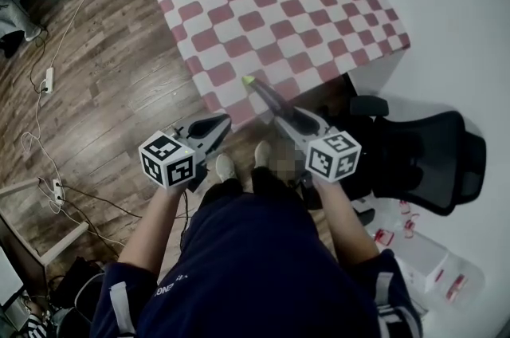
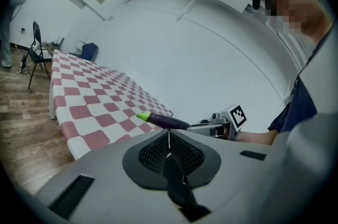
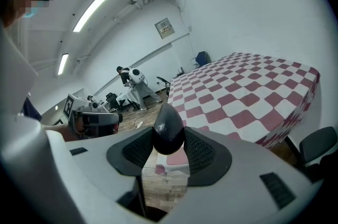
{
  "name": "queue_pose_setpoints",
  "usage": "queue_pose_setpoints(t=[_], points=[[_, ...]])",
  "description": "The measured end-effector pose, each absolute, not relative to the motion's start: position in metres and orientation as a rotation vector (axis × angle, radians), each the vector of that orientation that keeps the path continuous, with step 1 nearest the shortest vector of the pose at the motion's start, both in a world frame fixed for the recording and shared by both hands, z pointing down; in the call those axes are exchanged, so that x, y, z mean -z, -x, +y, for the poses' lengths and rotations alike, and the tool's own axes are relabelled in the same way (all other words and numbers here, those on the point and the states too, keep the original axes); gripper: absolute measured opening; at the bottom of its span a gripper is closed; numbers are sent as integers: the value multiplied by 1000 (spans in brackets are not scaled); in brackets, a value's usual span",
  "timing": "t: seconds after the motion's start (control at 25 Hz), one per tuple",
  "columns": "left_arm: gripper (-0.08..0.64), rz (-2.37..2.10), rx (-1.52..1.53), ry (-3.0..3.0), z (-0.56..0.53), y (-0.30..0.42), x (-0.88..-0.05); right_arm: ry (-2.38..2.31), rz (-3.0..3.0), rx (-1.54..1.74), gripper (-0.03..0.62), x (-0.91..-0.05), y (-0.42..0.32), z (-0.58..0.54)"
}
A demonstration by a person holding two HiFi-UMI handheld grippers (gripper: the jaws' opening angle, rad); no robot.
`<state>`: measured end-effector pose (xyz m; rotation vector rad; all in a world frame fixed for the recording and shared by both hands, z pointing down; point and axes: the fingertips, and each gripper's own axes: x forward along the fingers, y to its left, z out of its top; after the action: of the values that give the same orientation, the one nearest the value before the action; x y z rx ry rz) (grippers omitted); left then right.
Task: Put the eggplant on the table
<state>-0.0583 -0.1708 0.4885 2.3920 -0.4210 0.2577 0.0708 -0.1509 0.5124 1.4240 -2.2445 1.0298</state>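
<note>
Table (image 1: 271, 1): rectangular, draped in a red-and-white checked cloth whose hem hangs over the near edge. The flat top stretches wide beyond that edge.
Floor (image 1: 111, 89): dark wood planks, with cables trailing at the left.
Black office chair (image 1: 422, 157): padded, close by at the right.
Right gripper (image 3: 168, 150): ribbed black pads clamped on the eggplant (image 3: 168, 130). It is glossy dark purple, slim and green-capped, held in the air at the table's near edge.
Left gripper (image 2: 169, 139): pads pressed together, empty.

Nothing legible shows; the print on the wall sign (image 3: 165, 28) is too small to read.
</note>
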Motion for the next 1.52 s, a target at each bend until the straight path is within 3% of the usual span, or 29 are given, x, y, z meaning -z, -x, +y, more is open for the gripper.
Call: queue_pose_setpoints(t=[0.12,0.32,0.68,1.52], points=[[29,-458,-245,-2344,-232,68,-467,-1358,-2228,-1051,193,-493,-62,-216],[29,-565,-264,-2340,-180,40,-502,-1275,-2293,-1050,193,-544,-86,-176],[29,-739,-309,-2251,-193,24,-518,-1074,-2285,-1020,193,-612,-96,-231],[29,-846,-342,-2118,-187,30,-554,-910,-2189,-861,193,-693,-77,-277]])
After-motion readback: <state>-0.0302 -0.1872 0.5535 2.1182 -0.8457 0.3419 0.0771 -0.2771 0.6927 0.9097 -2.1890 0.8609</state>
